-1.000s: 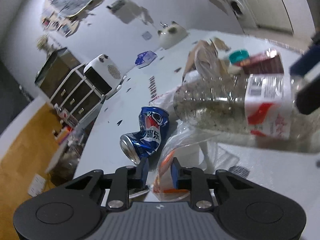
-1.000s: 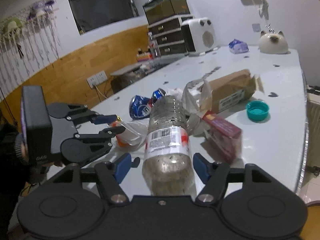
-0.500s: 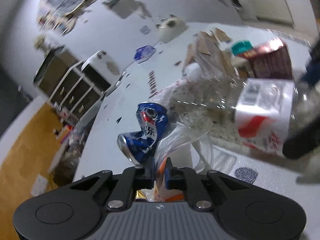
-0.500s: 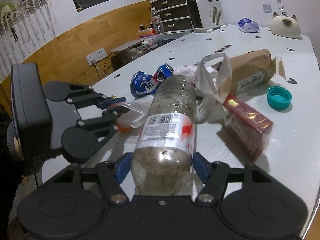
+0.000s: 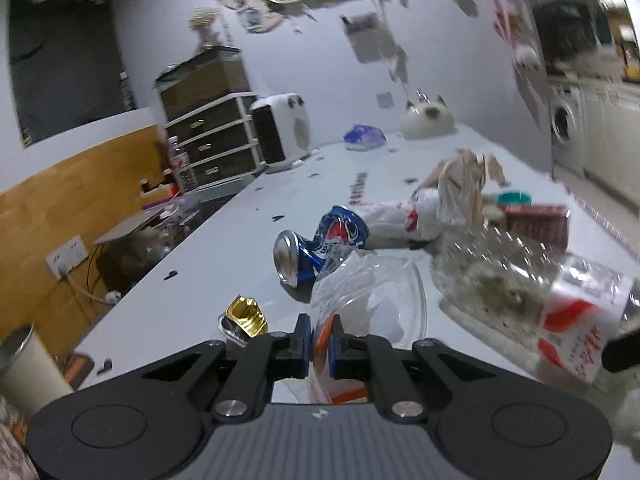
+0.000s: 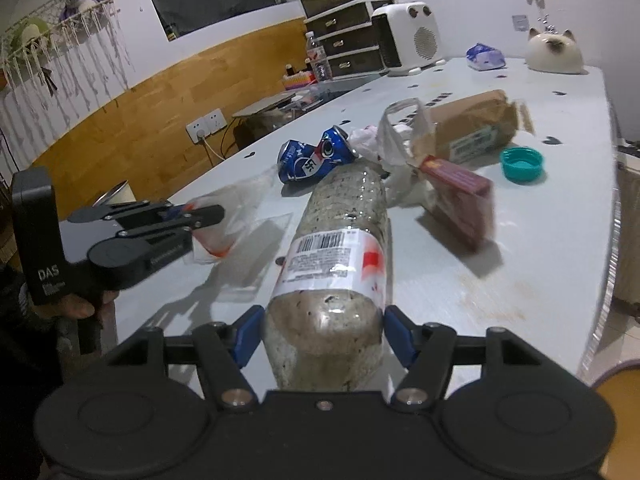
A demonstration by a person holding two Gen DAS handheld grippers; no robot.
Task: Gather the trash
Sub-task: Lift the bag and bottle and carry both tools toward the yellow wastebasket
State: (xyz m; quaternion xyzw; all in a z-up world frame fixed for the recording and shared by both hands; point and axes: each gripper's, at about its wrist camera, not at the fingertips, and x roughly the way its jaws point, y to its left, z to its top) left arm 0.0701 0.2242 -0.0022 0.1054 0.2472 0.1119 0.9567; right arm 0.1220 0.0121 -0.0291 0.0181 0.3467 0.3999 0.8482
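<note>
My left gripper (image 5: pixel 318 328) is shut on a clear plastic bag (image 5: pixel 372 292) with an orange strip, which hangs just above the white table (image 5: pixel 192 292). From the right wrist view, the left gripper (image 6: pixel 200 216) sits at the left with the bag (image 6: pixel 224 220) pinched in it. My right gripper (image 6: pixel 323 336) is shut on the base of a dirty clear bottle (image 6: pixel 340 216) with a white and red label; its neck points away towards a crushed blue can (image 6: pixel 316 156). In the left wrist view the bottle (image 5: pixel 520 288) lies at the right and the can (image 5: pixel 320 240) is ahead.
A gold foil scrap (image 5: pixel 244 316) lies left of my left gripper. Beyond the bottle are a white plastic bag (image 6: pixel 400 136), a red box (image 6: pixel 456 196), a brown paper bag (image 6: pixel 476 124) and a teal cap (image 6: pixel 522 164). A white heater (image 6: pixel 408 38) stands at the back. The table edge (image 6: pixel 608 240) runs along the right.
The left jaws have shut on the plastic bag and the gripper has rolled level, moving the bag. The right pads, apart from the bottle before, now press its sides.
</note>
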